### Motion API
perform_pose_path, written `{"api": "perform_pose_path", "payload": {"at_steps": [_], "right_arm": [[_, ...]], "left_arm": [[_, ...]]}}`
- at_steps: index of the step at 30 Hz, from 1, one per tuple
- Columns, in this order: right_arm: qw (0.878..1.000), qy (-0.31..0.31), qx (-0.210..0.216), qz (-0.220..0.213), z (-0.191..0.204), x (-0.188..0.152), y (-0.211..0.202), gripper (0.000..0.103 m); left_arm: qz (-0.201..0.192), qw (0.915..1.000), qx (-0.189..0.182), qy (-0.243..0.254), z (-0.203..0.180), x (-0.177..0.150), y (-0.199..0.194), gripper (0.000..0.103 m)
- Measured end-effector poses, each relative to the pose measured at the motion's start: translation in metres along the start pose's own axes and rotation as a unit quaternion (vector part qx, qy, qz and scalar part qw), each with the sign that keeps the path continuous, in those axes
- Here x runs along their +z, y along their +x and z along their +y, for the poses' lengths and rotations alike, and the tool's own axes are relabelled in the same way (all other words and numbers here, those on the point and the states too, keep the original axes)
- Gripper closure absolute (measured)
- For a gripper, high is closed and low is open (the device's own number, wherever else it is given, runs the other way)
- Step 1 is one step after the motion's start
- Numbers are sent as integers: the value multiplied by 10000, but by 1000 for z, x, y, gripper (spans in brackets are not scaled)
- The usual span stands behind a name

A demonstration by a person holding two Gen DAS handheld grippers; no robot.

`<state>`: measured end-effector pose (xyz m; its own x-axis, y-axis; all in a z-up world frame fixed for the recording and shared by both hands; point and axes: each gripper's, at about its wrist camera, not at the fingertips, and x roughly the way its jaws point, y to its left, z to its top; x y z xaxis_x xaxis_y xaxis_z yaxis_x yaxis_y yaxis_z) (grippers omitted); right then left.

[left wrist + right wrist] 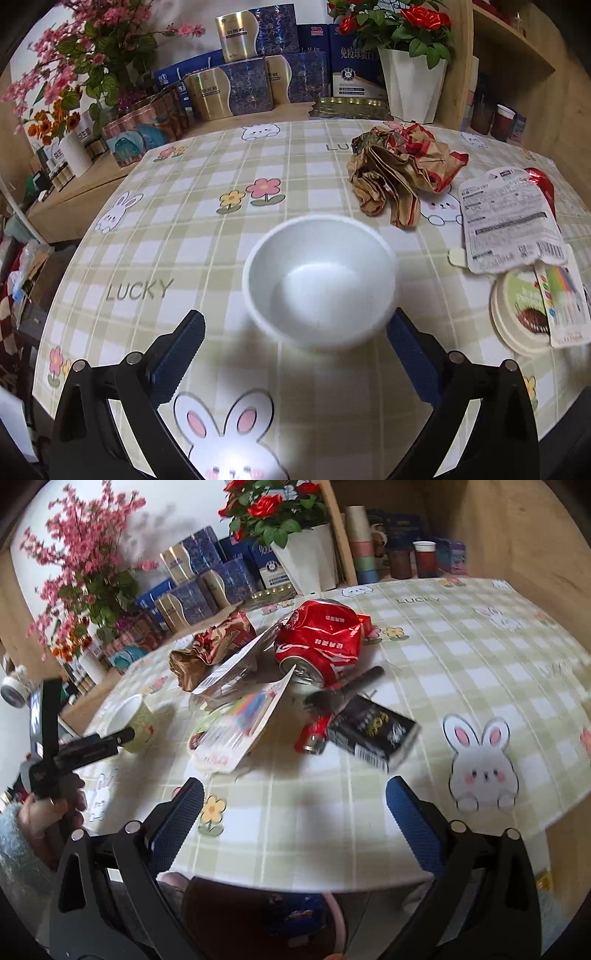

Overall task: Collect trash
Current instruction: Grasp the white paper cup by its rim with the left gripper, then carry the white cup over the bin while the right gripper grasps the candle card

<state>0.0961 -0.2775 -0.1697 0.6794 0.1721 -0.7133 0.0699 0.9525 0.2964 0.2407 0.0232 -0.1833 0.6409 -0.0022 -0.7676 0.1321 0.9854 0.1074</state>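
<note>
The word "LUCKY" is printed on the checked cloth of the table, just left of the white cup; the same word shows partly behind the crumpled brown paper, which cuts it off after "LU". A white packet to the right of the cup carries dense small print too fine to read, and it overlaps a round lid with a green label whose writing is blurred. Blue and gold boxes beyond the cup bear Chinese characters; only the large ones on the rightmost box are clear.

The left gripper has its fingers spread wide, and the cup sits between them, close to the tips. Its right finger meets the cup's outer wall as far as the view shows, while the left finger stands apart from it. The cup is blurred.

In the right wrist view, the right gripper also holds its fingers wide, with nothing between them, near the table edge. Well beyond its tips lie a crushed red can with white Chinese lettering, a black carton with an unreadable gold print, and a card with coloured stripes. The cup appears there too, left of the card, with the left gripper's dark finger against it.
</note>
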Motion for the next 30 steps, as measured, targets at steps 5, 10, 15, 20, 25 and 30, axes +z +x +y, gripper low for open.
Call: {"api": "perform_pose_path", "payload": {"at_steps": [5,10,15,20,25,30], "right_arm": [[9996,-203,-103,188,14,15,22,6],[9992,-354,-166,59,31,28,39,6],[9999,53,-72,137,33,41,61,6],[9989,336,-165,275,34,44,77,9],[9991,39,-363,217,44,40,68,45],[9996,-78,-222,-170,46,29,34,48]], "left_arm": [[56,9999,-110,-92,-2,10,18,12],[89,9991,-396,-130,-3,7,12,29],[-72,9984,-536,-140,-4,-8,-15,29],[-193,9970,-668,-338,-2,-26,-47,29],[-246,9943,-840,-601,4,-49,-79,29],[-338,9898,-1027,-929,10,-67,-112,29]]}}
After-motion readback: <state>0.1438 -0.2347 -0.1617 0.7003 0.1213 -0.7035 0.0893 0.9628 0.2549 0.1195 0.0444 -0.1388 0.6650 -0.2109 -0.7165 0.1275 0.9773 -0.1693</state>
